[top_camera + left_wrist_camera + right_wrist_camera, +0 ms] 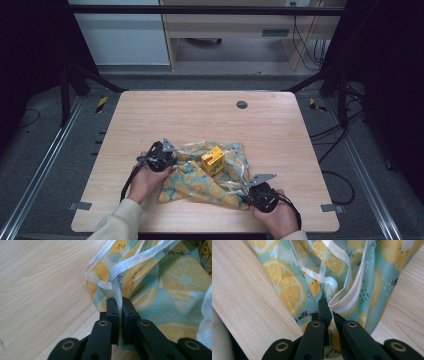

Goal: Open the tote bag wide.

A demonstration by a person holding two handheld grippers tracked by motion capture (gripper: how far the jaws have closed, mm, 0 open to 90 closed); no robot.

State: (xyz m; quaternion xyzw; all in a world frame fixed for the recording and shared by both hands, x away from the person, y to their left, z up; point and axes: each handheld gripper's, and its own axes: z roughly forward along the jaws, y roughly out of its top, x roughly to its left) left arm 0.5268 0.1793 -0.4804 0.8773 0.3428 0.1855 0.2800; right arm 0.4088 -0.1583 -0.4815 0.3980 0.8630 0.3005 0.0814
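Observation:
A teal cloth bag printed with lemon slices (205, 180) lies crumpled on the wooden table (200, 120), with a small yellow carton (213, 160) standing on it. My left gripper (167, 156) is at the bag's left edge. In the left gripper view its jaws (119, 302) are shut on the bag's white-trimmed edge (112, 285). My right gripper (252, 187) is at the bag's near right corner. In the right gripper view it (329, 305) is shut on the bag's cloth beside a white ribbon loop (344, 300).
A round grey cable grommet (242, 104) sits in the table's far part. Bare wood lies beyond the bag and to its sides. Dark frame posts and cables stand off the table to the right, and a desk is behind.

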